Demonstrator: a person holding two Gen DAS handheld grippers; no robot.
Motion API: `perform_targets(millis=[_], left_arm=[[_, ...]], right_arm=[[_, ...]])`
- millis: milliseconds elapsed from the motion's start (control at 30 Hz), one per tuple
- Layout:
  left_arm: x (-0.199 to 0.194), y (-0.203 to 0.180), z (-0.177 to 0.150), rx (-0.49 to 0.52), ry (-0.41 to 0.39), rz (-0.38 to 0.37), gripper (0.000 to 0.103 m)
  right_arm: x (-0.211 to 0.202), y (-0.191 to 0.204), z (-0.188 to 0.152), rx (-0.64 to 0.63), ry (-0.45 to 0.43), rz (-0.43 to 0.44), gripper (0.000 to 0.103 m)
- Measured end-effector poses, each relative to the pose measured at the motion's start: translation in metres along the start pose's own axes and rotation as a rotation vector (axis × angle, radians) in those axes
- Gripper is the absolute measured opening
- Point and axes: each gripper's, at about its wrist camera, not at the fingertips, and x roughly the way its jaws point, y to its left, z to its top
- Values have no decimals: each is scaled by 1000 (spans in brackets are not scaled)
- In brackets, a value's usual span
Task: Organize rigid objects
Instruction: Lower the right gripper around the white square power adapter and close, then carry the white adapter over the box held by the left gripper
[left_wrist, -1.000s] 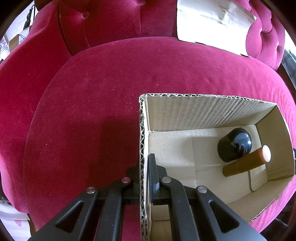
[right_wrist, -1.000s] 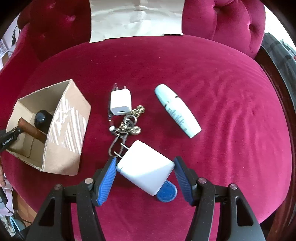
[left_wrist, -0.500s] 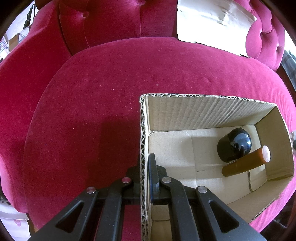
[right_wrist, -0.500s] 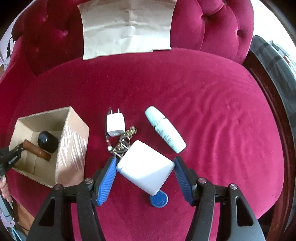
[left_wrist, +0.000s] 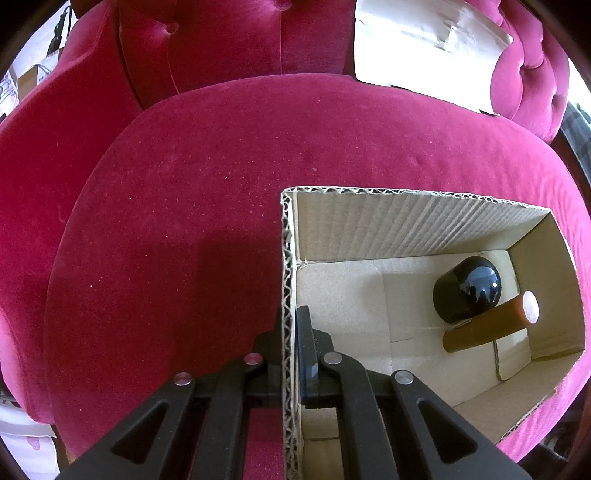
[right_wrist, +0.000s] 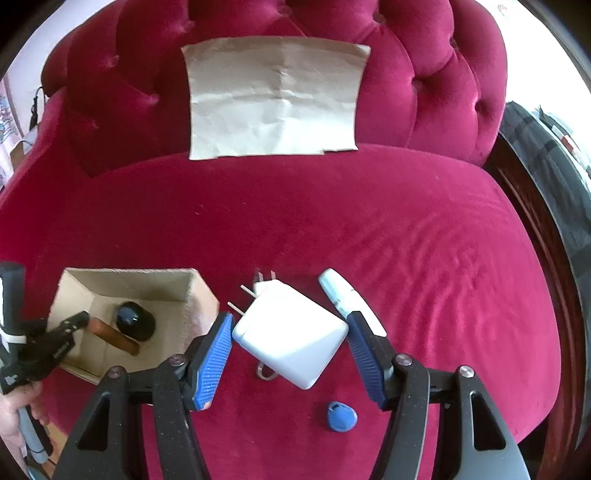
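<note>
My left gripper (left_wrist: 290, 321) is shut on the left wall of the open cardboard box (left_wrist: 286, 258), one finger inside and one outside. Inside the box lie a black jar (left_wrist: 467, 293) and a brown tube (left_wrist: 487, 326). In the right wrist view, my right gripper (right_wrist: 290, 317) is shut on a large white charger (right_wrist: 295, 339), held above the red cushion. Below and behind it are a small white plug (right_wrist: 264, 277), a key ring (right_wrist: 264, 371), a pale tube (right_wrist: 340, 291) and a blue tag (right_wrist: 341, 415). The box (right_wrist: 199, 295) sits to the left, with the left gripper (right_wrist: 79, 319) on it.
Everything rests on a red velvet armchair seat (right_wrist: 406, 240). A creased paper sheet (right_wrist: 273, 99) leans on the tufted backrest. A hand (right_wrist: 14, 424) holds the left gripper's handle at the lower left. A dark wooden edge (right_wrist: 532, 229) bounds the seat on the right.
My right gripper has risen with the white charger, lifting it off the cushion and away from the keys. The left gripper and the box have stayed still.
</note>
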Motion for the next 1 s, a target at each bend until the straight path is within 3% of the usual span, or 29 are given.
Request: perform_targets(millis=[433,1000], left_arm=[[-1,0,-1,-4,0,-4,3],[-1,2,-2,-2,4,-10,3]], right_arm=[[-11,50,6,-67,-43,60,66],[-1,103,5,-128,-30,132,66]])
